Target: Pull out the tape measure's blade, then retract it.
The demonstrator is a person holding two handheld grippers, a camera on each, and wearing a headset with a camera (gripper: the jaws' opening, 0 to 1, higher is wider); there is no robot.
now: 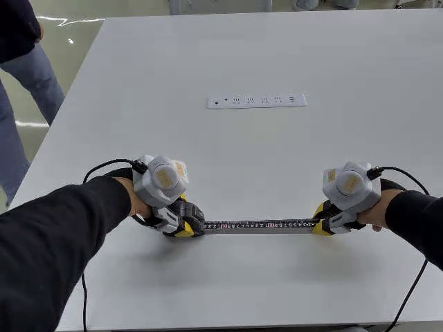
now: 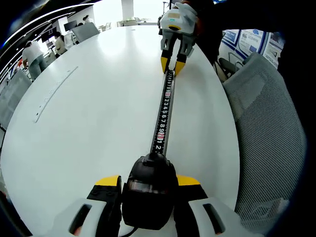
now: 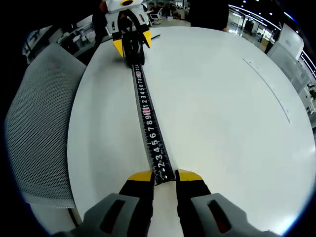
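Note:
The tape measure's black case (image 2: 148, 190) sits between the jaws of my left gripper (image 2: 148, 181), which is shut on it near the table's front edge. In the head view that case (image 1: 185, 220) lies under my left gripper (image 1: 181, 225). The dark numbered blade (image 1: 259, 225) runs flat across the white table to my right gripper (image 1: 320, 225). In the right gripper view the blade (image 3: 147, 118) ends at its tip between the yellow-tipped jaws of my right gripper (image 3: 165, 176), which is shut on it. The left gripper view shows the blade (image 2: 165, 111) stretching to the right gripper (image 2: 173, 63).
A white power strip (image 1: 256, 101) lies flat farther back on the table (image 1: 277, 159). A grey mesh chair (image 3: 42, 133) stands at the table's front edge. A person in jeans (image 1: 21, 69) stands at the far left. Black cables (image 1: 104, 166) trail from both grippers.

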